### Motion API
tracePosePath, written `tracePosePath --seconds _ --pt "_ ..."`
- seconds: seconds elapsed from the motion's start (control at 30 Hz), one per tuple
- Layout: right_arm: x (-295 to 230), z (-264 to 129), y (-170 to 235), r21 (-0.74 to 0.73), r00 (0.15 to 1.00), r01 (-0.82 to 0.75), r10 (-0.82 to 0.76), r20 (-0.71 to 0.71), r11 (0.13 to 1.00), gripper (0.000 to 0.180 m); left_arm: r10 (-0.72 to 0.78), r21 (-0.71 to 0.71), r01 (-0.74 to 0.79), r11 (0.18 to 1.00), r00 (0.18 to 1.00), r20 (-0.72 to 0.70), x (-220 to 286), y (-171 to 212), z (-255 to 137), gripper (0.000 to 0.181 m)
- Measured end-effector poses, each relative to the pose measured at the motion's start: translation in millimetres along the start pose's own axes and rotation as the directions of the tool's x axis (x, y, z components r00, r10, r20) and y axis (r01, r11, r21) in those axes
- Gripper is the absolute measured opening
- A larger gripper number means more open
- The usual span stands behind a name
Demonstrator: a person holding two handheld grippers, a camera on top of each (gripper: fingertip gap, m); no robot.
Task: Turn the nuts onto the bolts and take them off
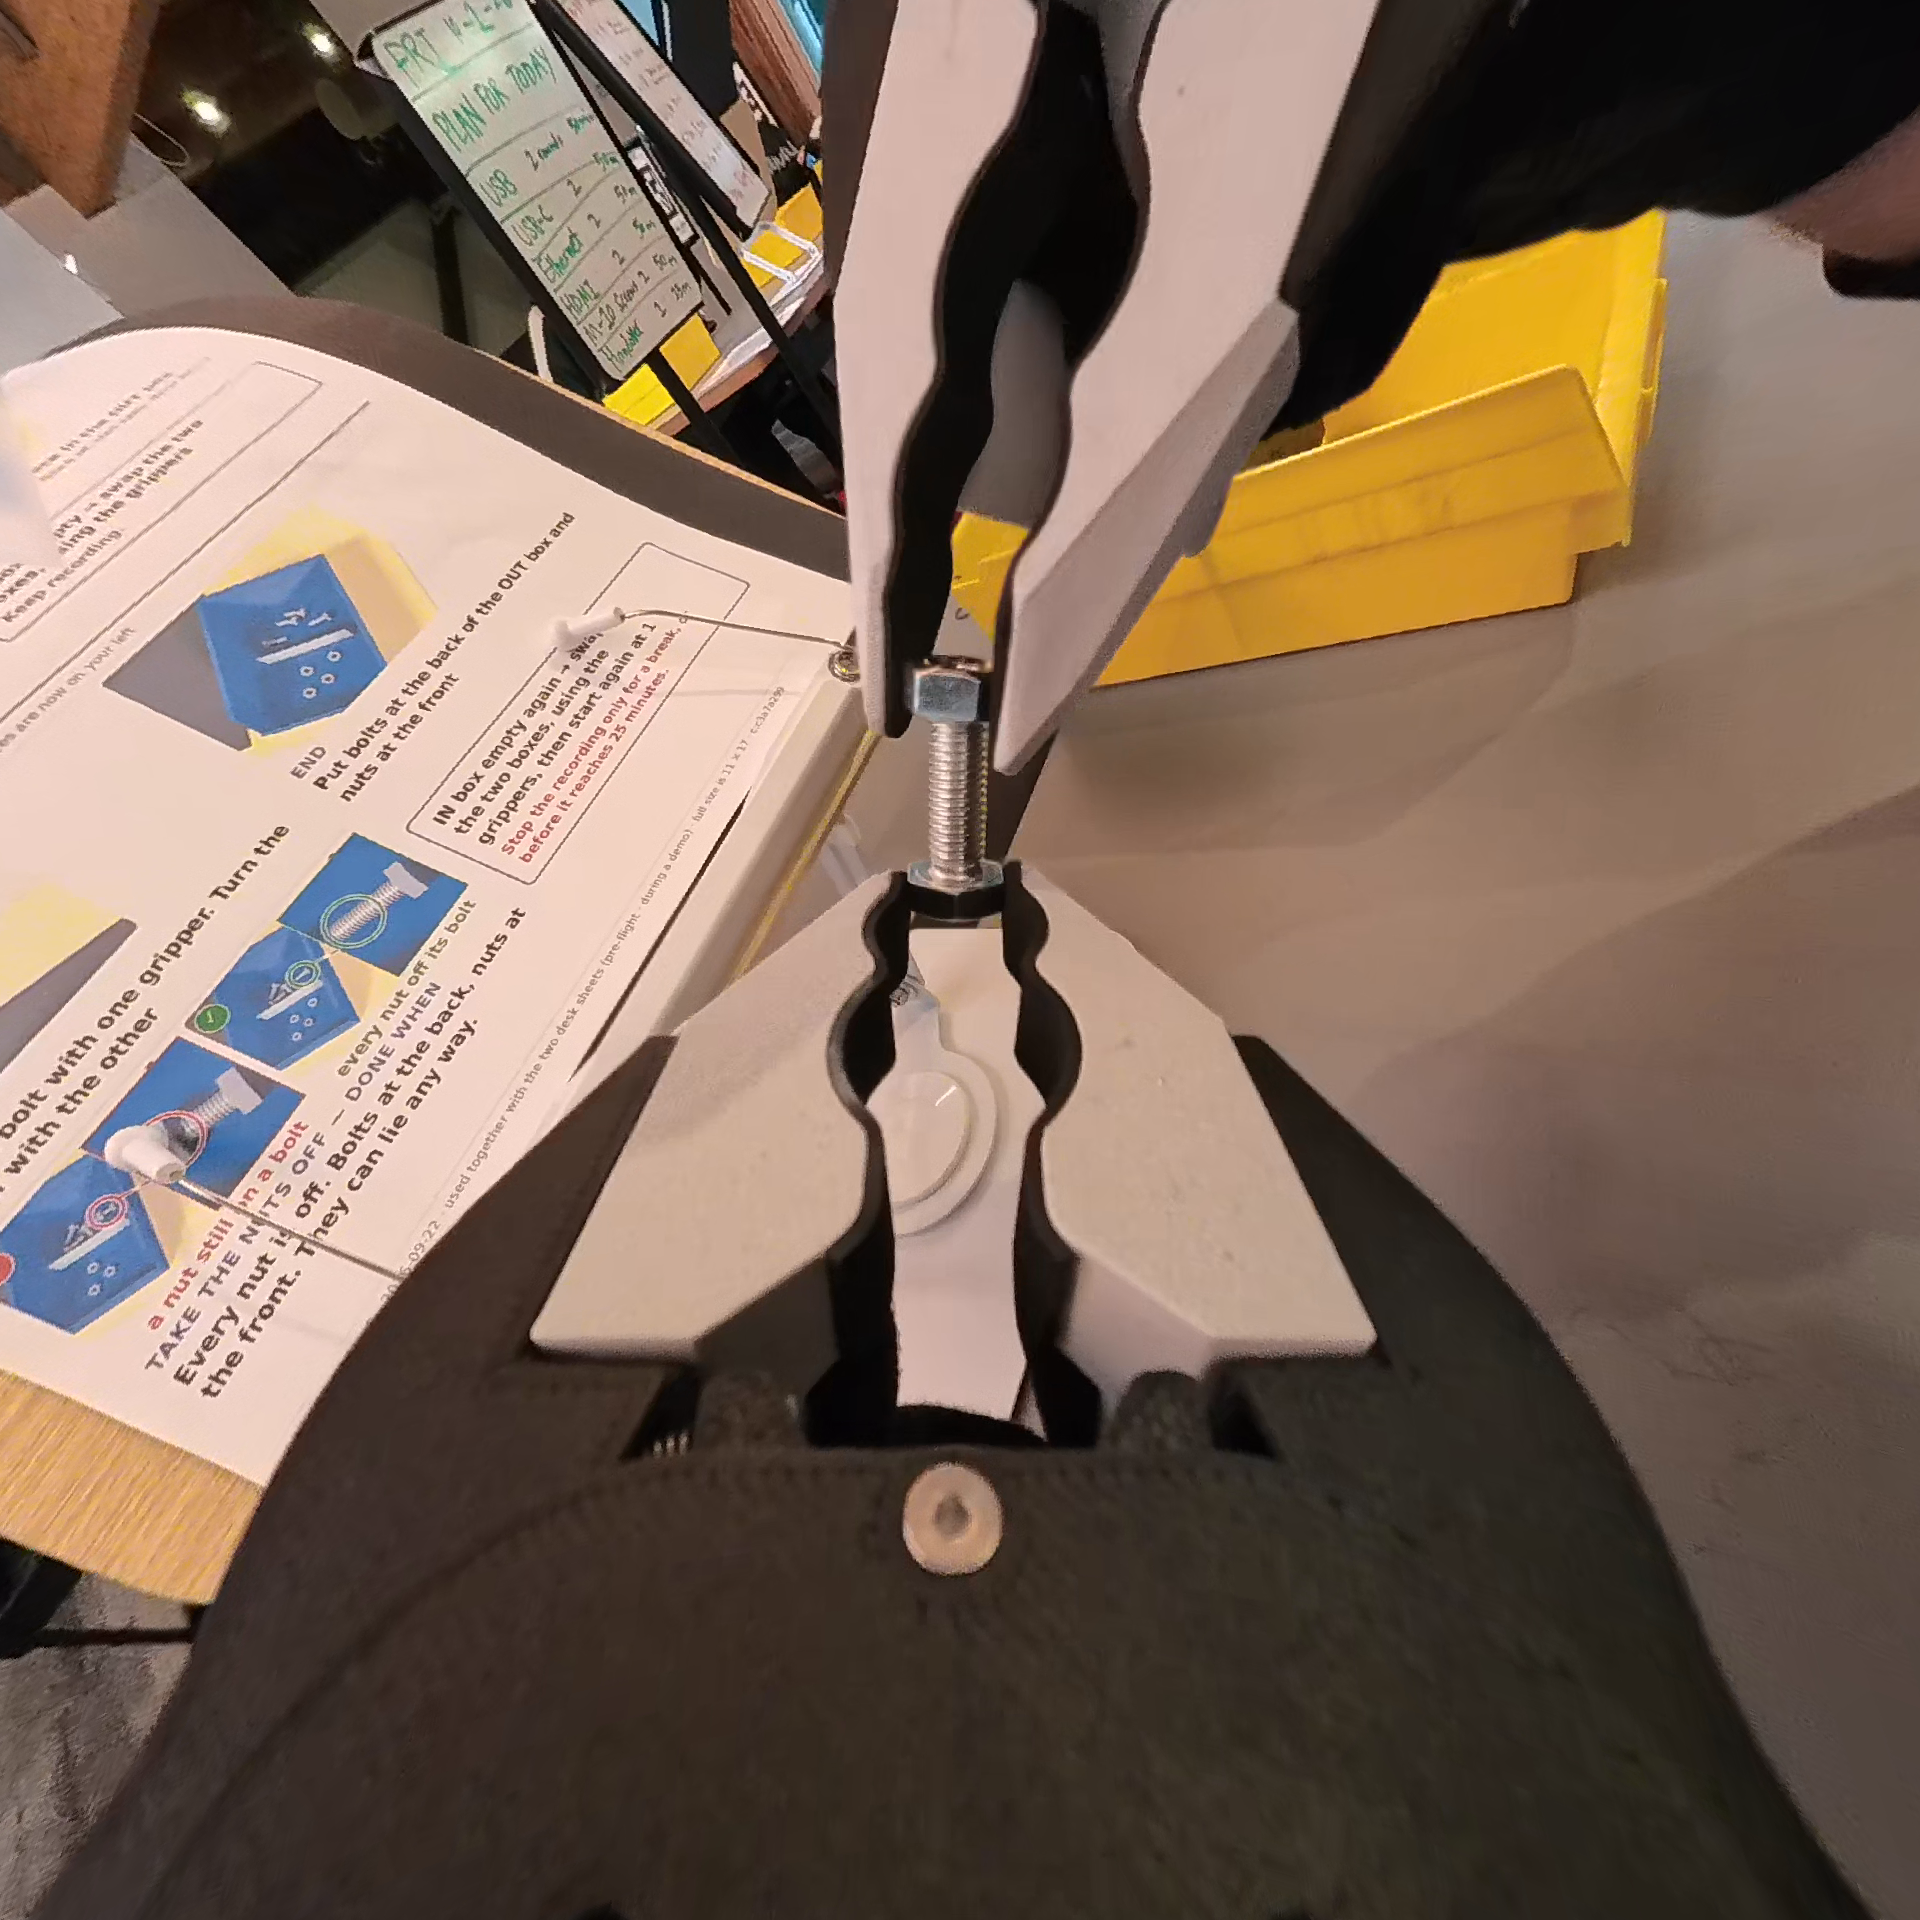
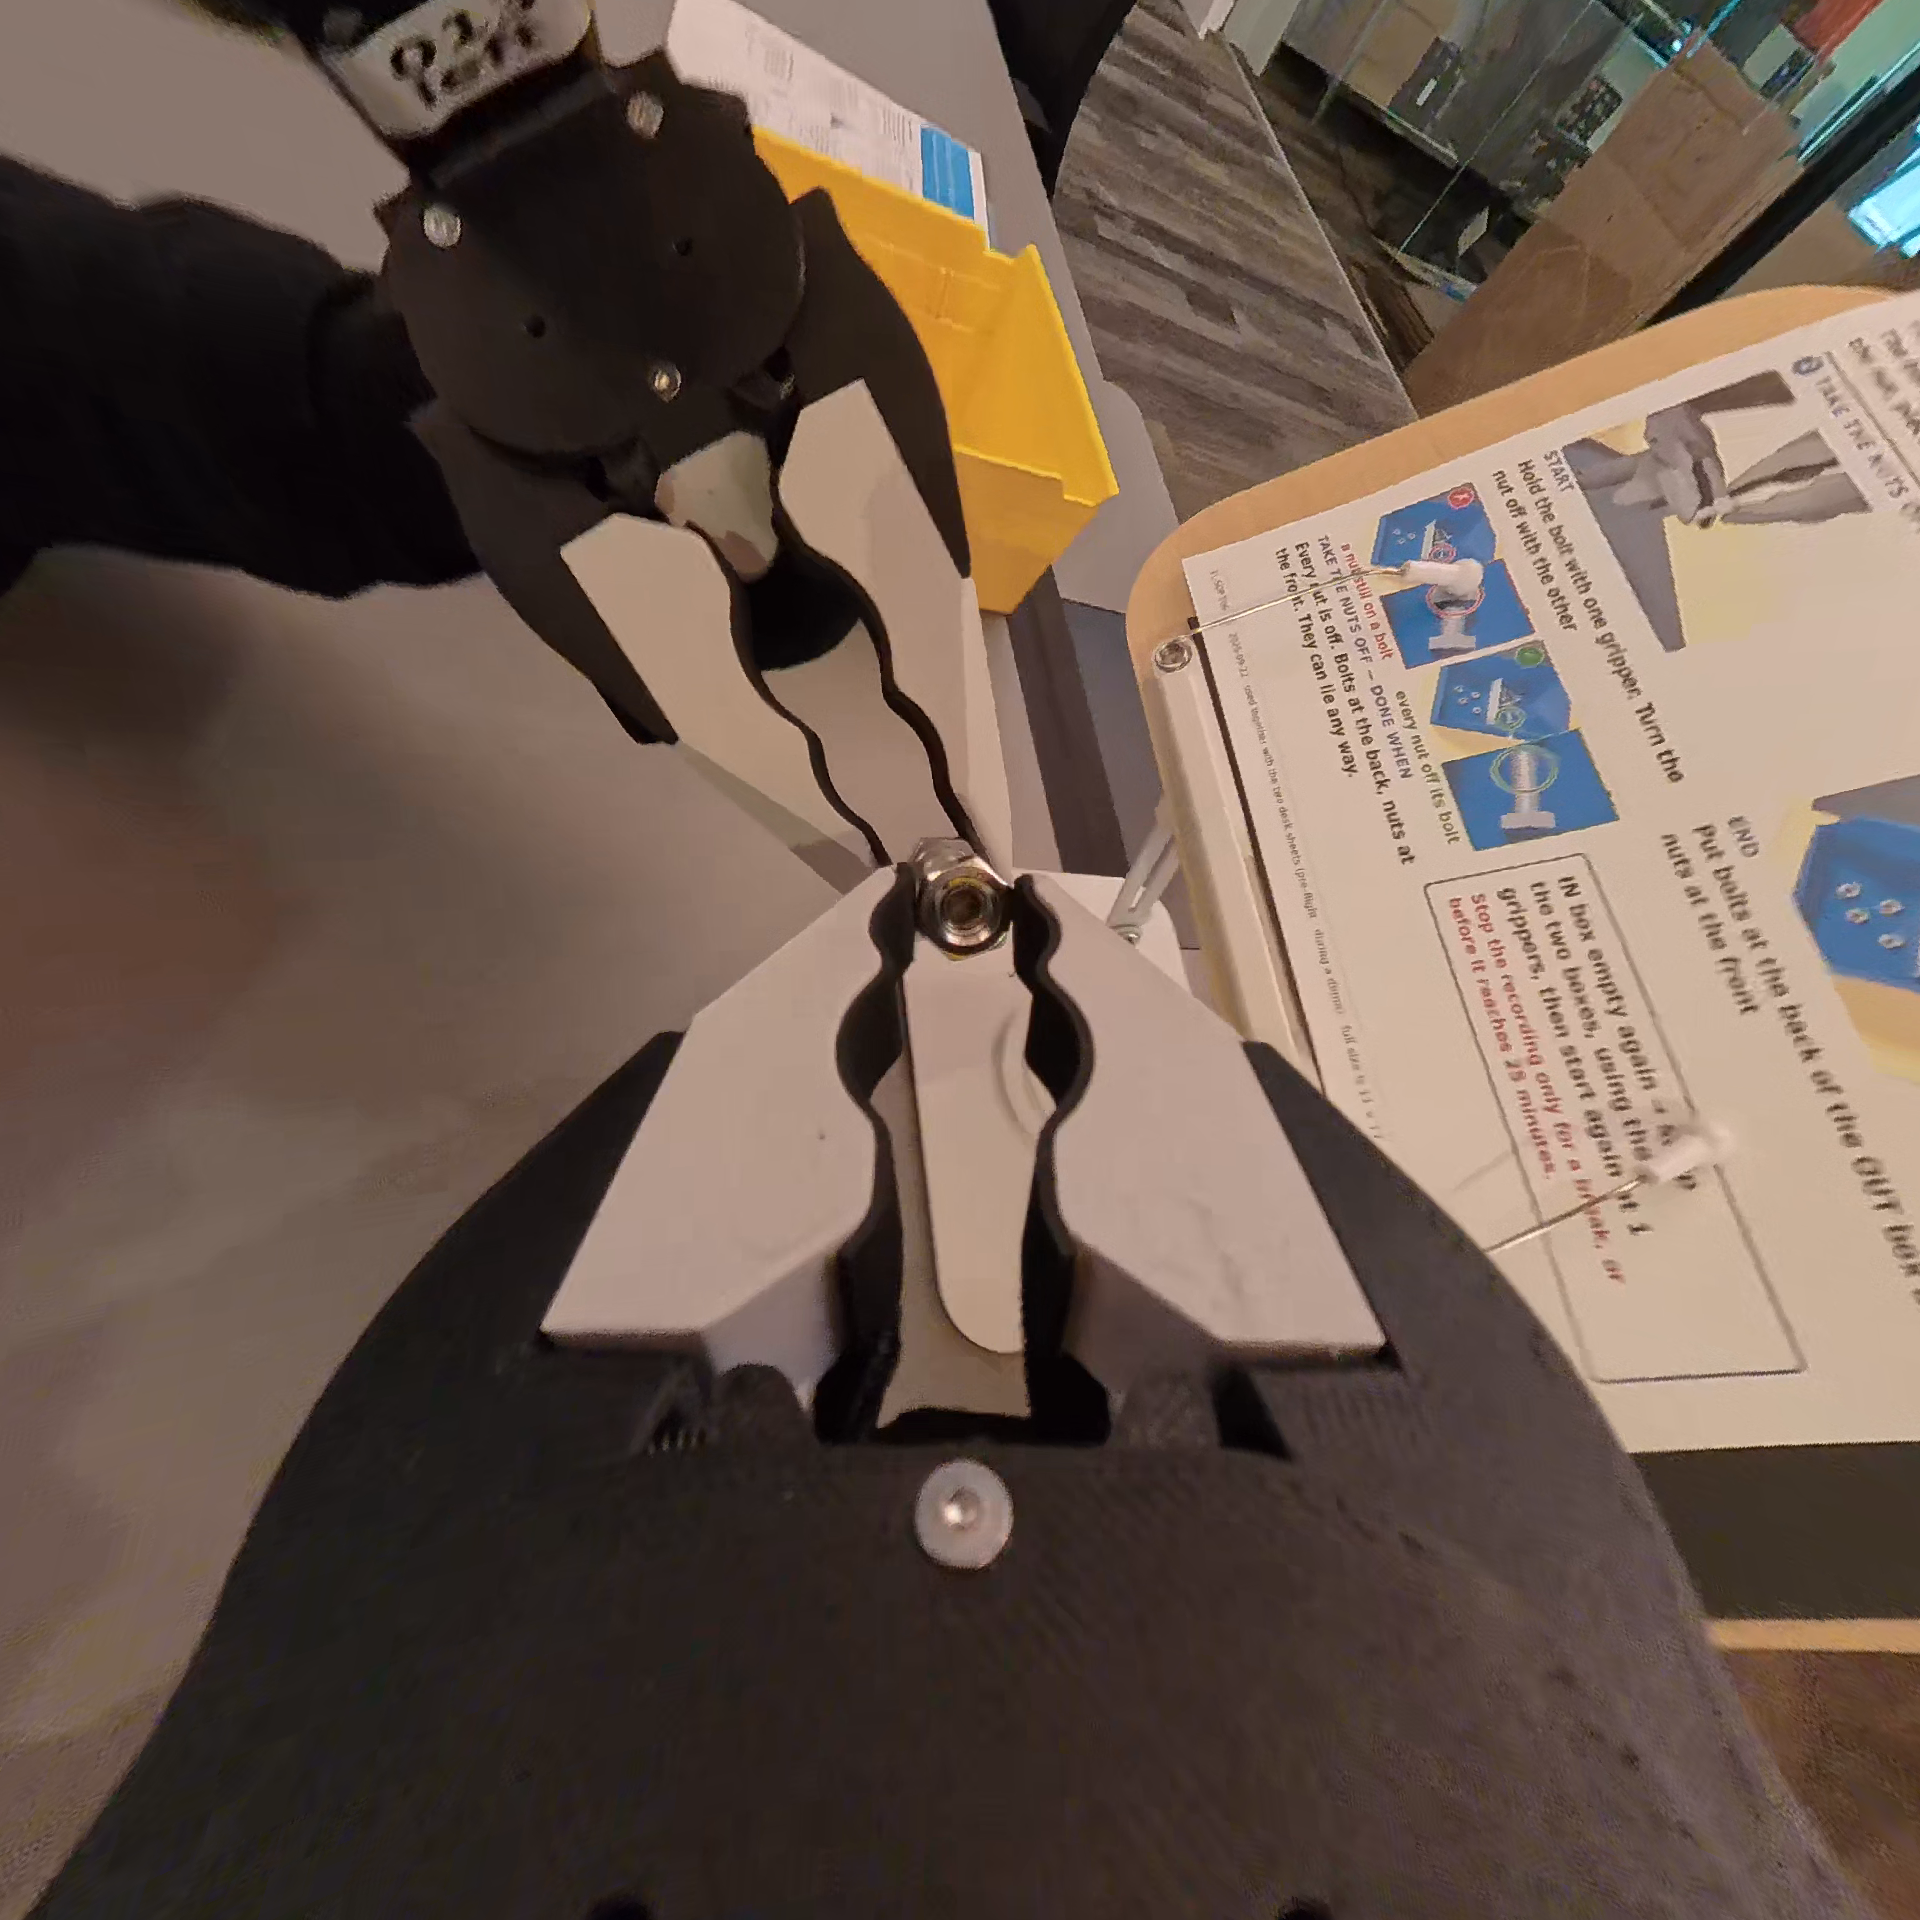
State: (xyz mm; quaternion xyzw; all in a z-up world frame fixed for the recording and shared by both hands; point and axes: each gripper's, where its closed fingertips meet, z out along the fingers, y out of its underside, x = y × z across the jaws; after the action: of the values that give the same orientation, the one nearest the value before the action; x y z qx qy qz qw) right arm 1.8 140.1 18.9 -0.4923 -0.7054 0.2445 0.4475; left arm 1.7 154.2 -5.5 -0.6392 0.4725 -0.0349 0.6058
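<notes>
The left gripper [image 1: 956, 891] clamps a silver hexagonal steel nut [image 1: 957, 874] at the threaded bolt [image 1: 953, 795] tip; the right gripper [image 2: 961, 902] grasps the bolt head, above the grey worktop [image 1: 1558, 987]

Two white-fingered black grippers, left [image 1: 956, 904] at six o'clock, right [image 1: 945, 717] at twelve. One silver threaded steel bolt [image 1: 953, 800], one silver hex nut [image 1: 957, 873]. One yellow plastic bin [image 1: 1455, 499] at two o'clock, one printed instruction sheet [image 1: 343, 831] at nine.
</notes>
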Motion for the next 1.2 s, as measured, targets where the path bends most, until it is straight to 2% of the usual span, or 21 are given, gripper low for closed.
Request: tracePosePath --seconds 0.03,0.13,0.23,0.37,0.5,0.67,0.8,1.03,1.2 --pt "-1 0 2 -0.019 0.999 0.041 -0.042 -0.011 0.999 0.016 0.005 -0.006 -0.005 1.000 1.000 -0.003 1 1 1 0.016" --pt "-2 1 7 -0.072 0.987 0.154 -0.157 -0.038 0.985 0.016 0.009 -0.021 -0.009 1.000 1.000 -0.022 4 4 2 0.016" --pt "-2 2 12 -0.147 0.938 0.323 -0.338 -0.084 0.935 0.016 0.012 -0.034 -0.013 0.999 1.000 -0.028 5 7 3 0.016" --pt "-1 2 6 -0.183 0.898 0.397 -0.422 -0.125 0.899 0.017 -0.001 -0.016 0.001 1.000 1.000 -0.028 4 4 2 0.016" --pt "1 -2 0 -0.107 0.929 0.334 -0.346 -0.129 0.936 0.017 -0.007 0.010 0.008 1.000 1.000 -0.024 3 -1 0 0.016" --pt "8 -10 -2 -0.044 0.966 0.220 -0.224 -0.130 0.975 0.028 -0.009 0.019 0.009 1.000 1.000 -0.004 0 -2 -1 0.016" --pt "9 -14 -6 0.018 0.992 0.093 -0.091 -0.090 0.995 0.028 -0.009 0.024 0.008 1.000 1.000 0.013 -3 -4 -2 0.016" --pt "9 -13 -3 0.076 0.986 -0.167 0.166 0.026 0.983 0.029 -0.005 0.021 0.004 1.000 1.000 0.025 -4 -3 -2 0.016" --pt "6 -7 -3 0.066 0.970 -0.237 0.233 0.065 0.969 0.021 -0.002 0.020 0.001 1.000 1.000 0.027 -4 -3 -1 0.016"
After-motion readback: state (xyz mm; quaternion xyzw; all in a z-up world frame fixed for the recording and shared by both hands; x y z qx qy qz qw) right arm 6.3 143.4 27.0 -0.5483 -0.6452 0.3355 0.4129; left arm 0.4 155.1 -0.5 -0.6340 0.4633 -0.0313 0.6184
